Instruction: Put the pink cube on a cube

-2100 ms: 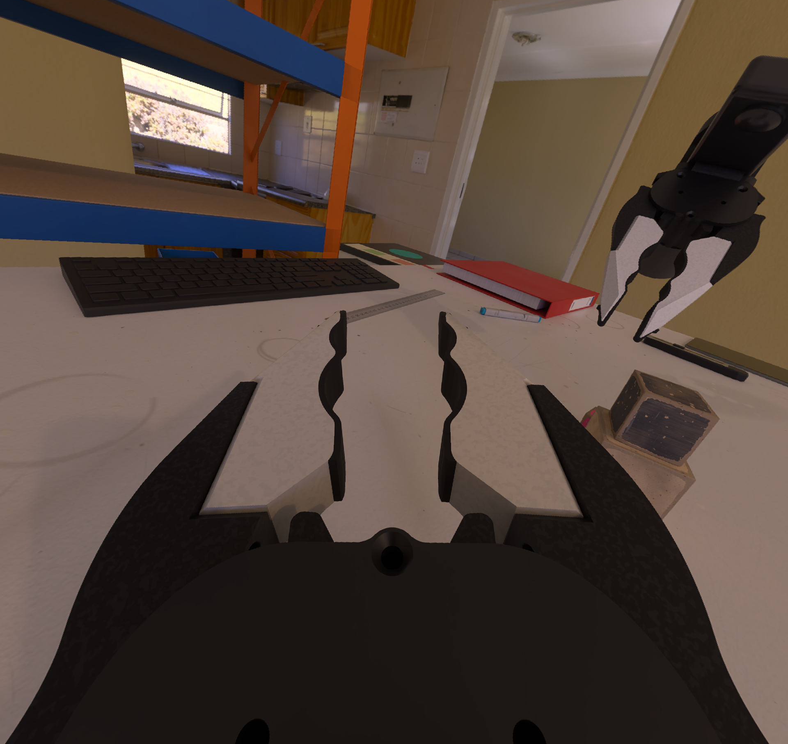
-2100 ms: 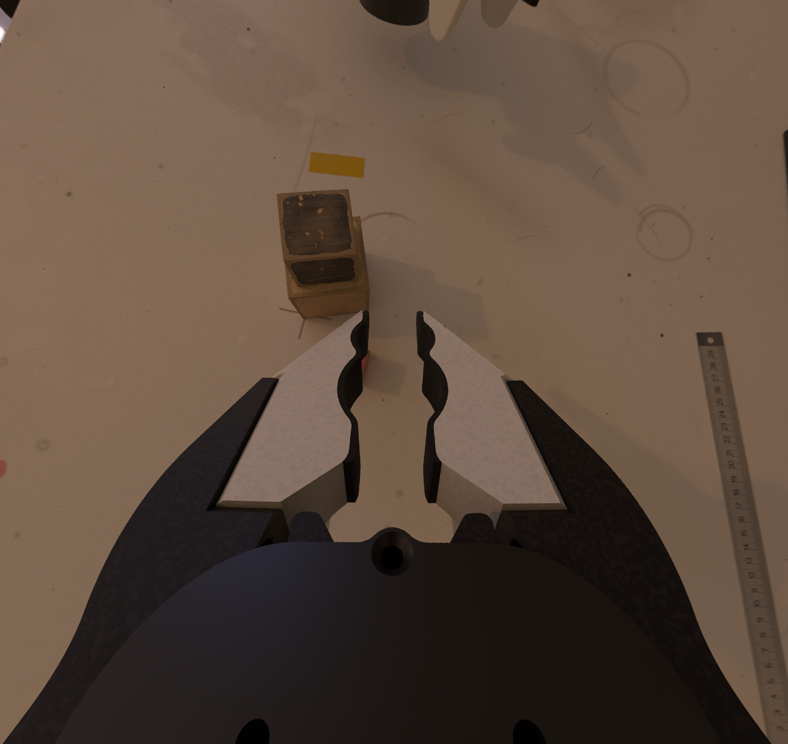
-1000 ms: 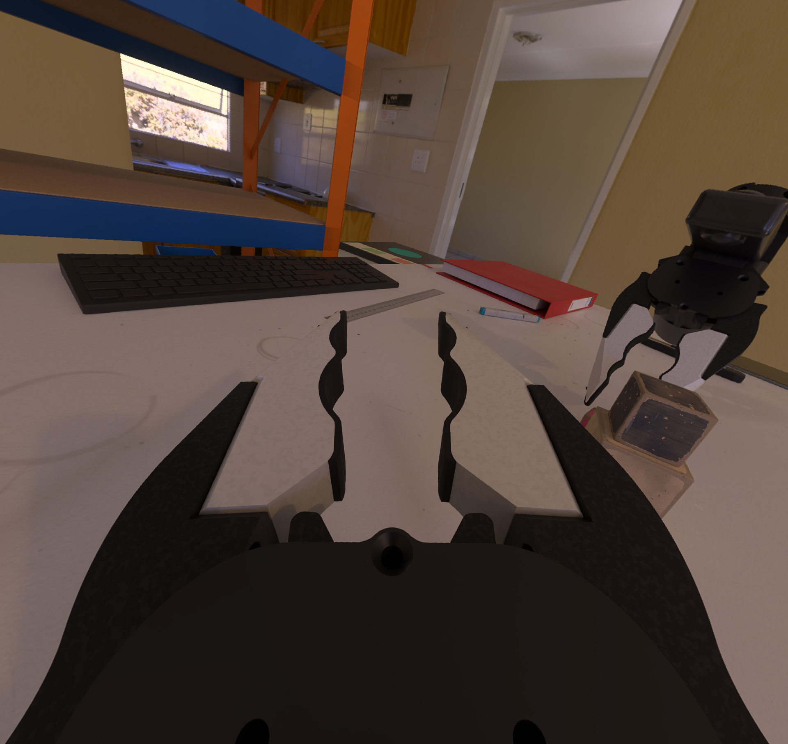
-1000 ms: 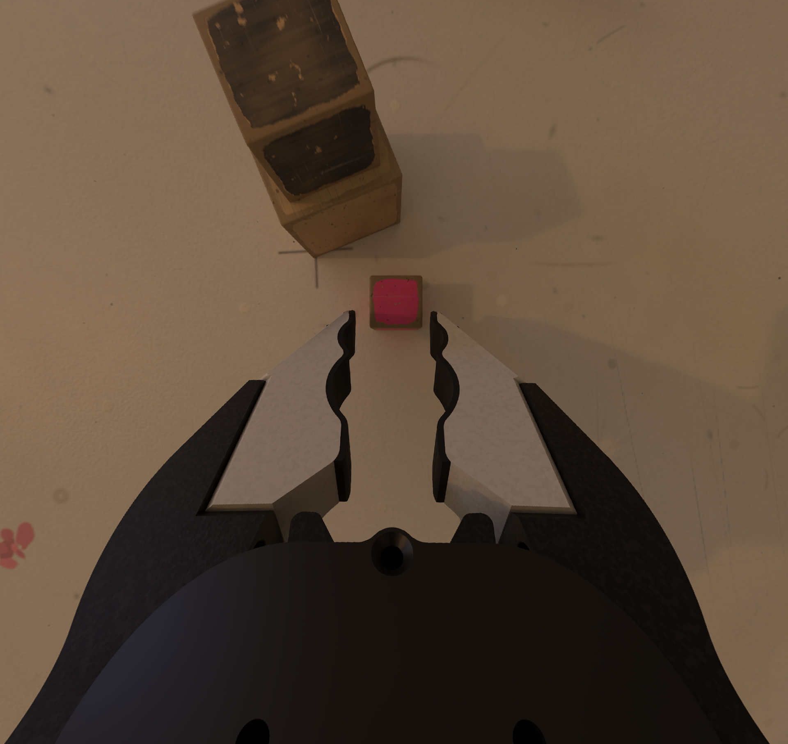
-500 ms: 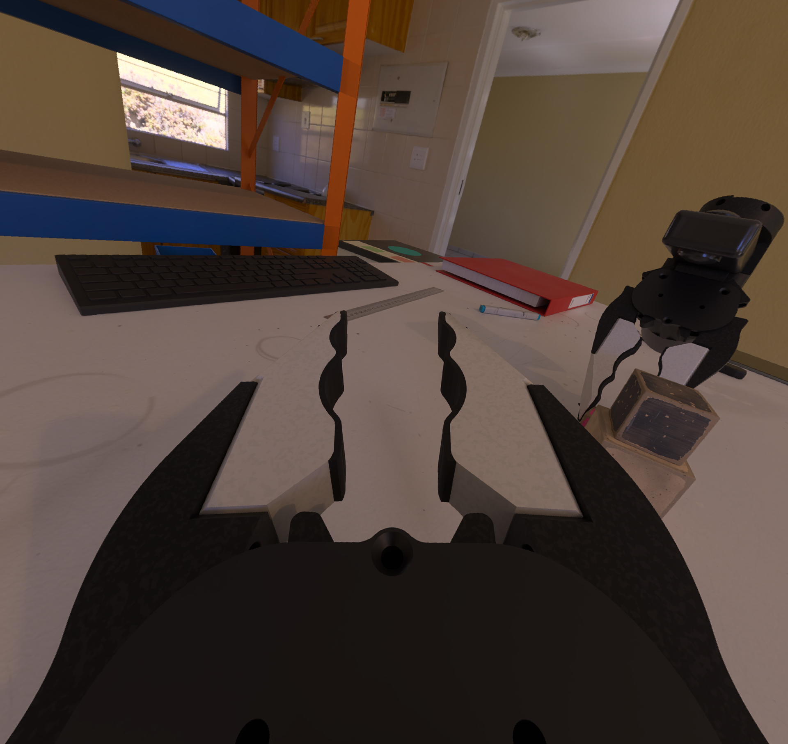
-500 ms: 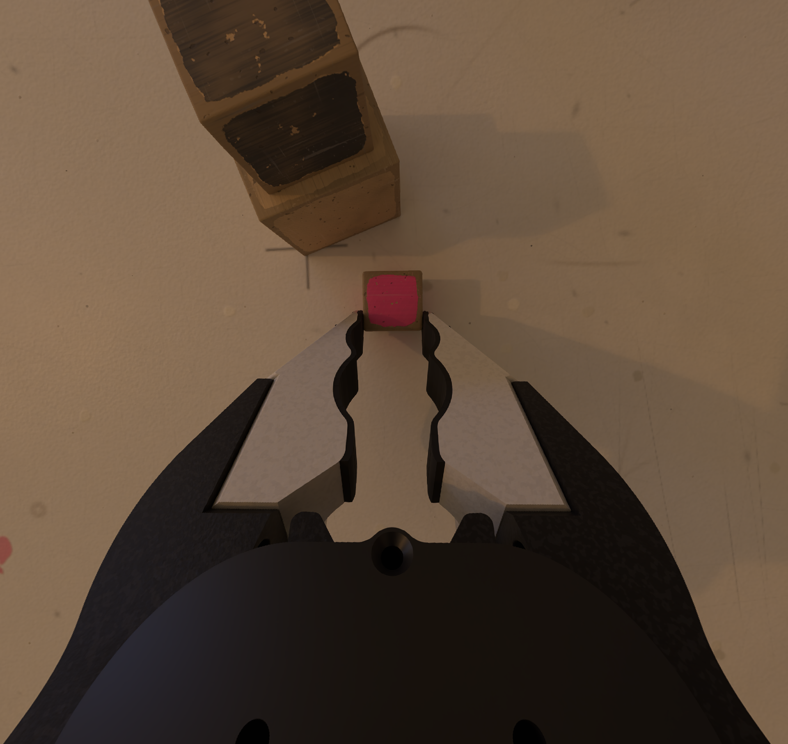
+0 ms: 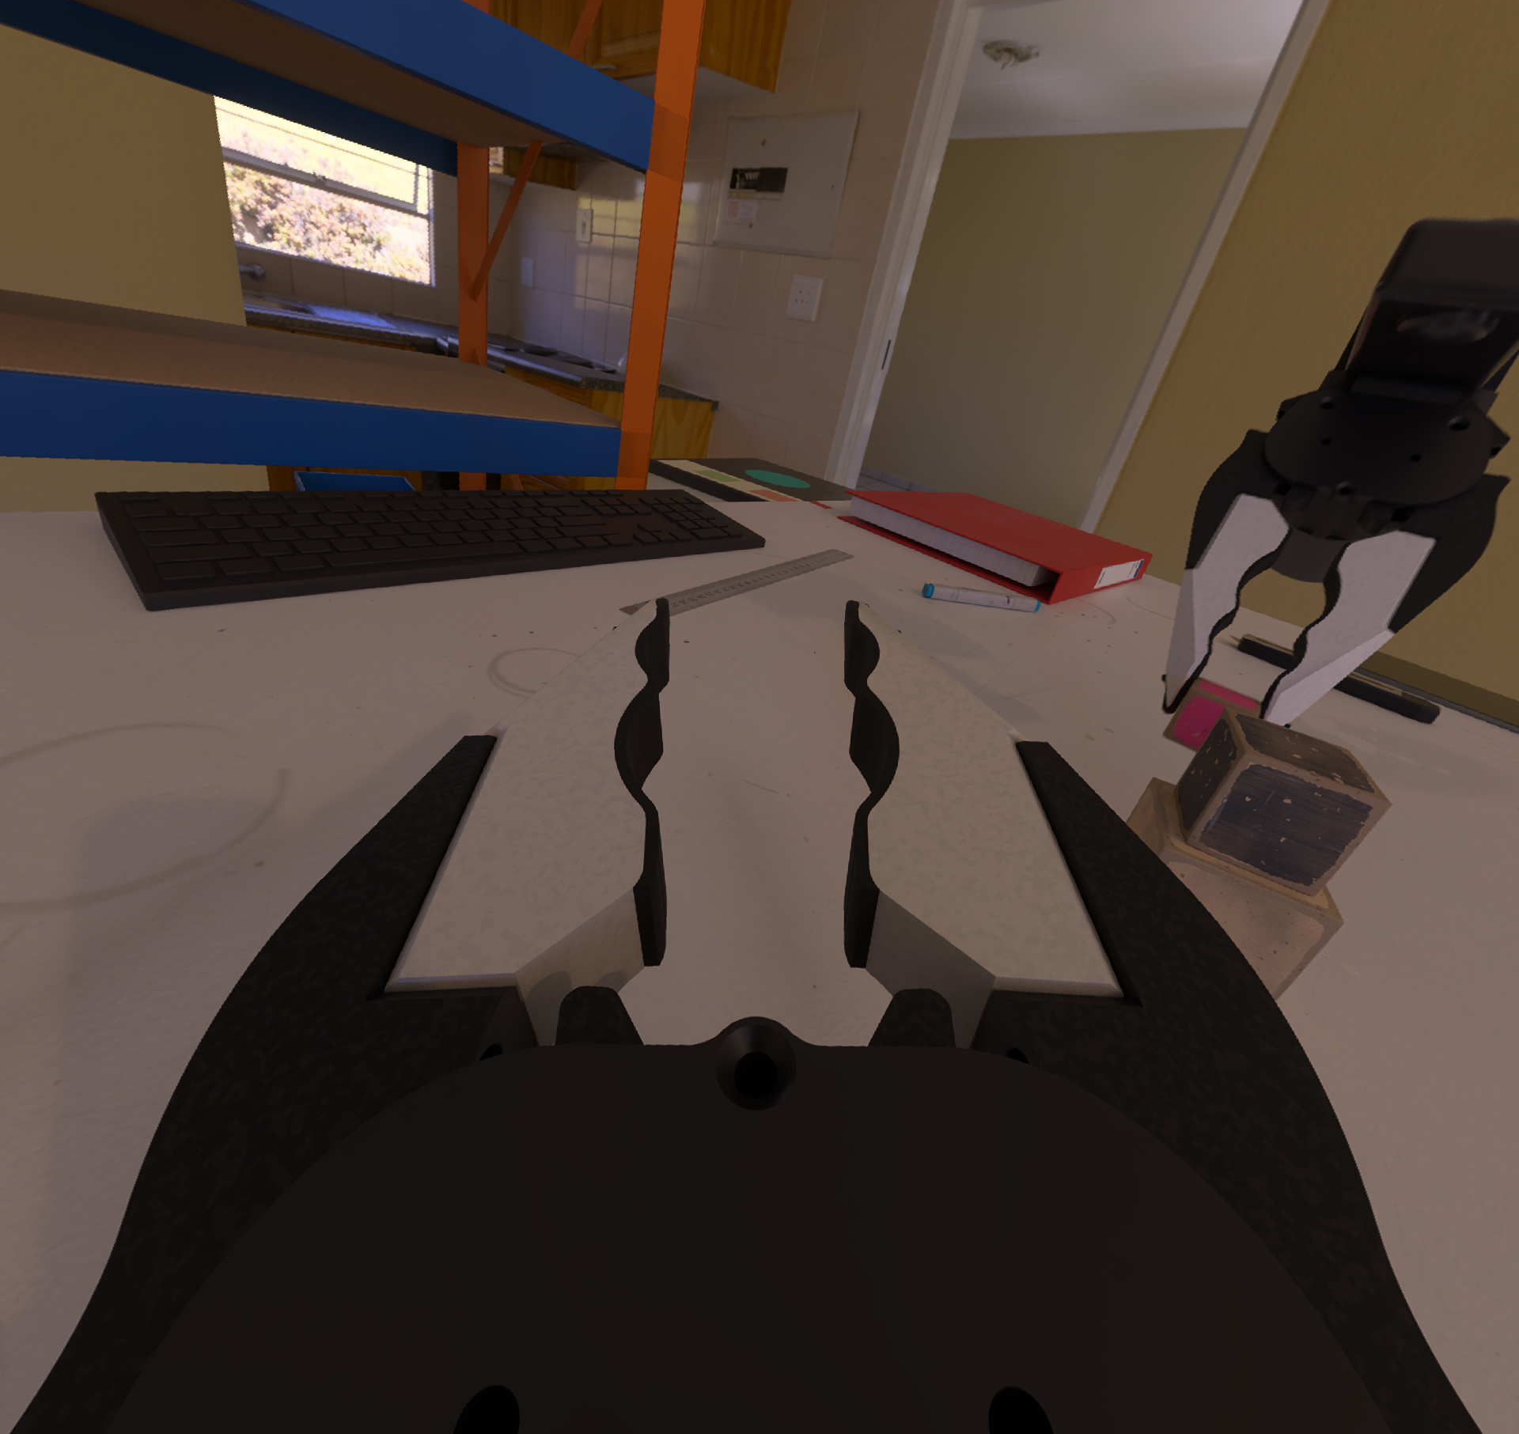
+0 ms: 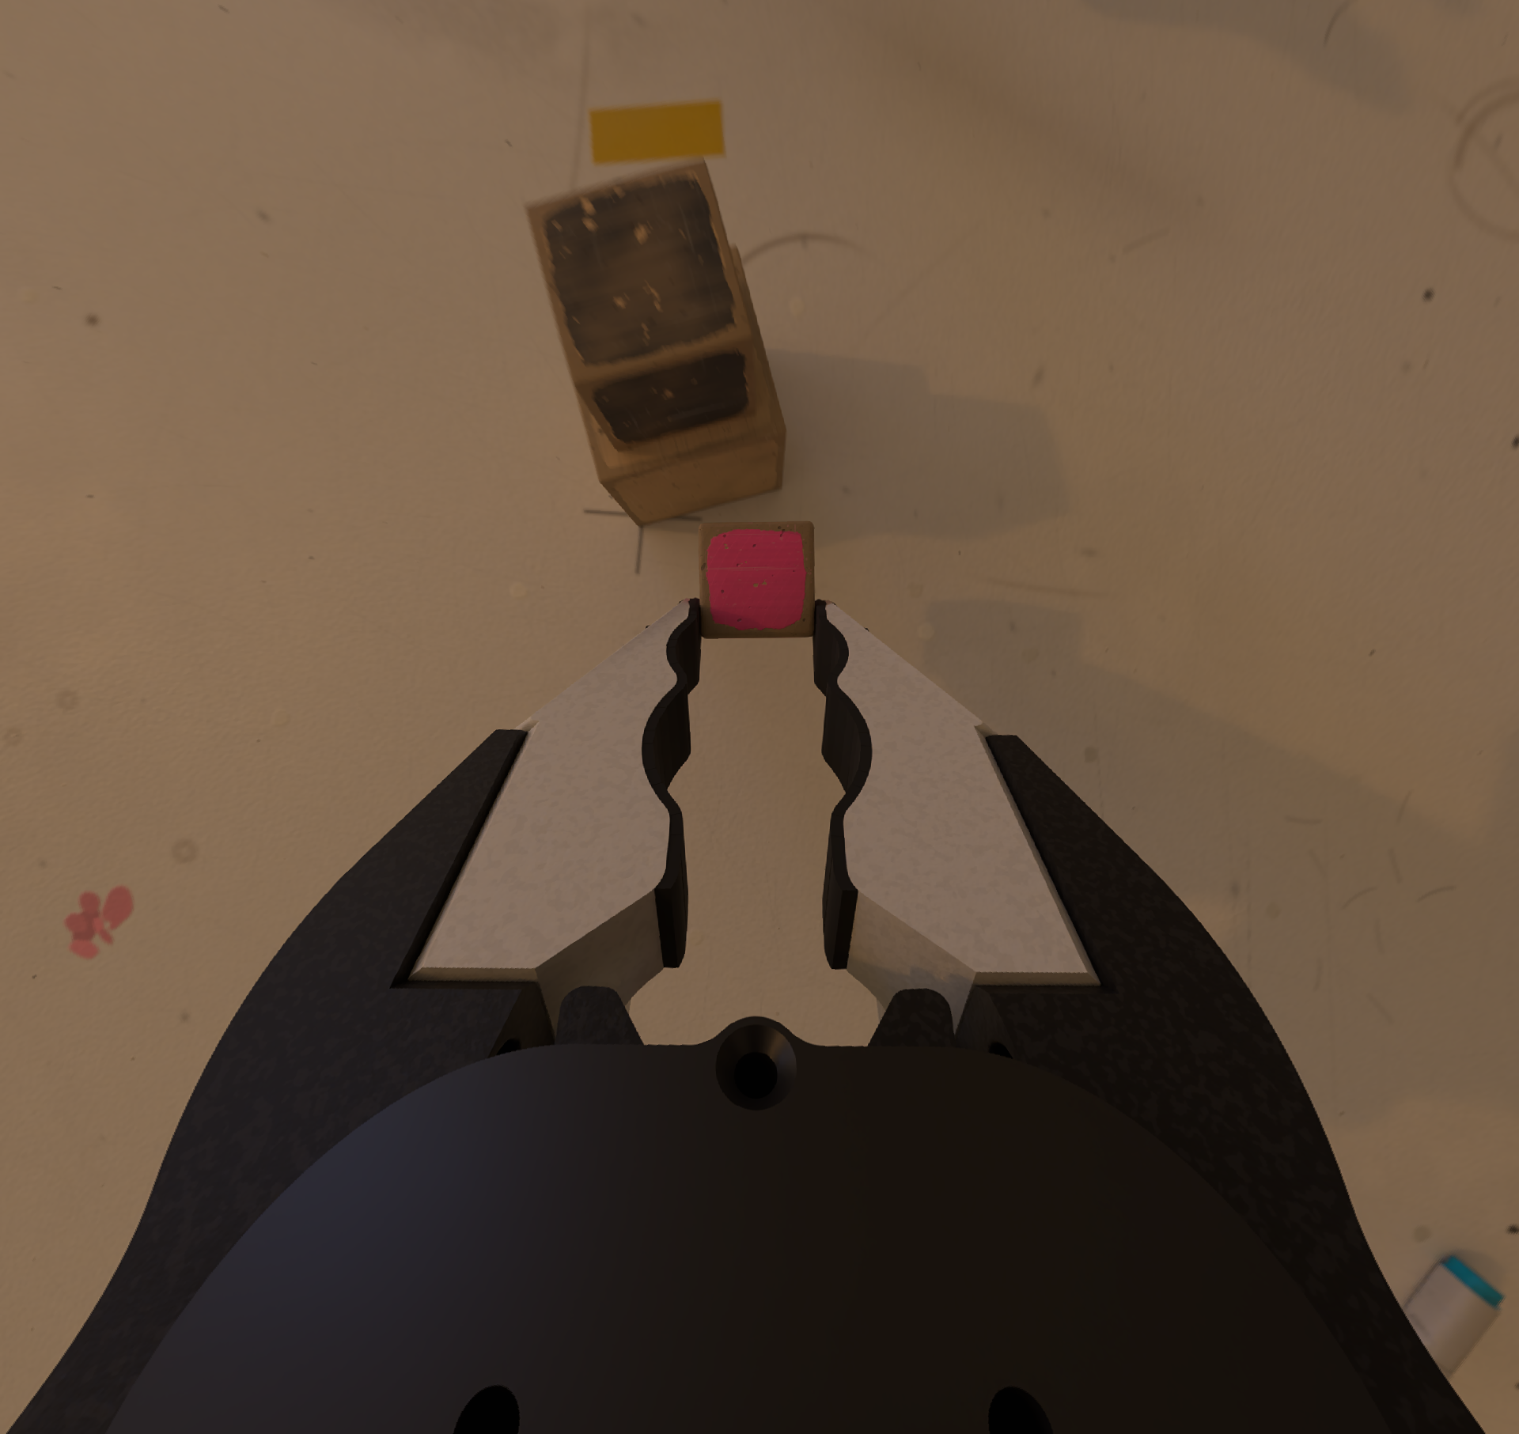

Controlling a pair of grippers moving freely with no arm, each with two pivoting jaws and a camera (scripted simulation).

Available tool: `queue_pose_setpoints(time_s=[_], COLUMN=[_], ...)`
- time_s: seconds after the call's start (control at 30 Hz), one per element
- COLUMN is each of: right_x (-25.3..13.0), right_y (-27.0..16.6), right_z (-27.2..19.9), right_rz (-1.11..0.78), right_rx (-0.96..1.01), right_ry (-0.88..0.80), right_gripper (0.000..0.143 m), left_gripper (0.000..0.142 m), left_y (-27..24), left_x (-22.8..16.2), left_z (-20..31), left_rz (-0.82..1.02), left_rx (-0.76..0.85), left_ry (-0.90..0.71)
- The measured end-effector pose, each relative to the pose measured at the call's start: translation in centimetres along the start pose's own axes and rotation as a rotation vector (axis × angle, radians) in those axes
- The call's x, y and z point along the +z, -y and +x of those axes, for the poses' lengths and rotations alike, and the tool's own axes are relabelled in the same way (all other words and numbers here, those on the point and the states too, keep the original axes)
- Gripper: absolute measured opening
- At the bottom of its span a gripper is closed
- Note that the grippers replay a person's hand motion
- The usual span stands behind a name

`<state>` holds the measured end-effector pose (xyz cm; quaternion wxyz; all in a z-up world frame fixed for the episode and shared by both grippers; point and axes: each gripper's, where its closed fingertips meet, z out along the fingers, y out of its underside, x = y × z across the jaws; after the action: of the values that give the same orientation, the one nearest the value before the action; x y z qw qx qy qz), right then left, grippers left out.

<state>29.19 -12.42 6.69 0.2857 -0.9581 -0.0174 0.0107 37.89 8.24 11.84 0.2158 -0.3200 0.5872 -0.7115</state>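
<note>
My right gripper [image 8: 755, 614] is shut on the small pink cube [image 8: 754, 581] and holds it above the table, near the top of a stack of two cubes. The stack is a dark-faced cube [image 8: 641, 285] on a plain tan cube [image 8: 699, 474]. In the left wrist view the right gripper [image 7: 1225, 700] hangs at the far right with the pink cube [image 7: 1202, 717] between its tips, just behind the dark cube [image 7: 1278, 807] and the tan cube [image 7: 1233, 926]. My left gripper [image 7: 754, 614] is open and empty, low over the table.
A black keyboard [image 7: 411, 540], a steel ruler [image 7: 740, 577], a marker pen [image 7: 978, 596] and a red binder [image 7: 1011, 540] lie farther back on the white table [image 7: 247, 737]. A blue and orange shelf rack [image 7: 329, 408] stands at the back left. A yellow tape patch [image 8: 656, 131] lies beyond the stack.
My right gripper came down over the pink cube, shut on it and has lifted it off the table. My left gripper has stayed still and open.
</note>
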Motion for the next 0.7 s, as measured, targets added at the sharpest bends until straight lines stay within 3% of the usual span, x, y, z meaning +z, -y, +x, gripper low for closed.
queue_pose_setpoints(time_s=[0.43,0.7], right_x=[-2.3,-0.4], right_y=[5.9,7.4], right_z=[-1.3,-2.2], right_rz=[0.102,0.106], right_rx=[-0.159,-0.204], right_ry=[0.026,0.092], right_gripper=[0.027,0.027], left_gripper=[0.042,0.042], left_y=[0.0,-0.1], left_x=[0.0,0.1], left_z=[0.0,0.0], left_rz=[-0.001,-0.006], left_rx=[-0.002,0.000], left_ry=[0.000,0.000])
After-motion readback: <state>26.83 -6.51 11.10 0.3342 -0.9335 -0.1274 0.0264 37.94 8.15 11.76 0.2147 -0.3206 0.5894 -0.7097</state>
